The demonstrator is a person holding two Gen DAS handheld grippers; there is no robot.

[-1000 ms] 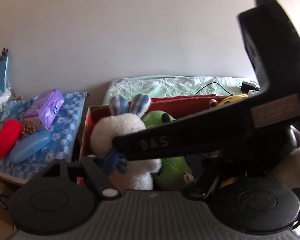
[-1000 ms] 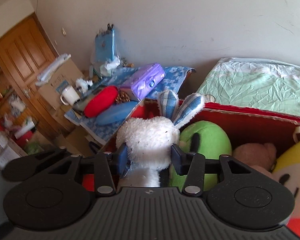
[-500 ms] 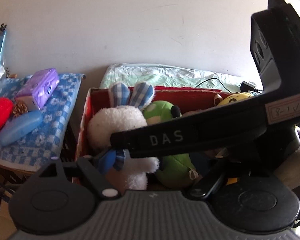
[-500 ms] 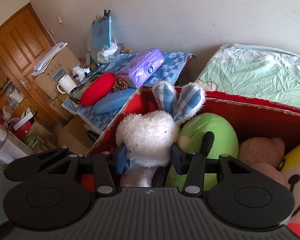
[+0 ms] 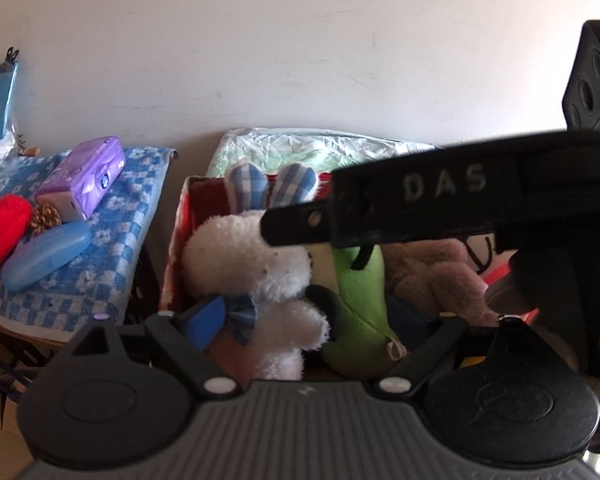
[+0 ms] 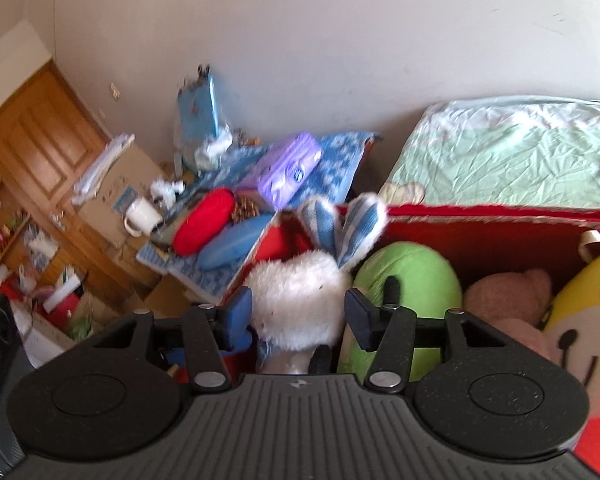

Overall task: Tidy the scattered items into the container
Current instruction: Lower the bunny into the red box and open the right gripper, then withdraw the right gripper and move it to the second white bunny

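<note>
Inside the red box (image 6: 500, 236), a fluffy white bunny (image 6: 300, 300) with blue-checked ears sits beside a green plush (image 6: 412, 272). Right gripper (image 6: 298, 312) brackets its head, pads spread, barely touching. Left gripper (image 5: 312, 320) spread wide around its body.

Red box (image 6: 480, 236) interior is packed: white rabbit plush (image 6: 300, 300), green plush (image 6: 412, 276), pink plush (image 6: 508, 296) and yellow plush (image 6: 580, 312) touch side by side, no gap btwn them. Approach from above is open. In left wrist view, right hand-held gripper (image 5: 300, 222) body crosses over box, blocking access from that side. Desk (image 5: 112, 264) just left of box is crowded w/ cases.
</note>
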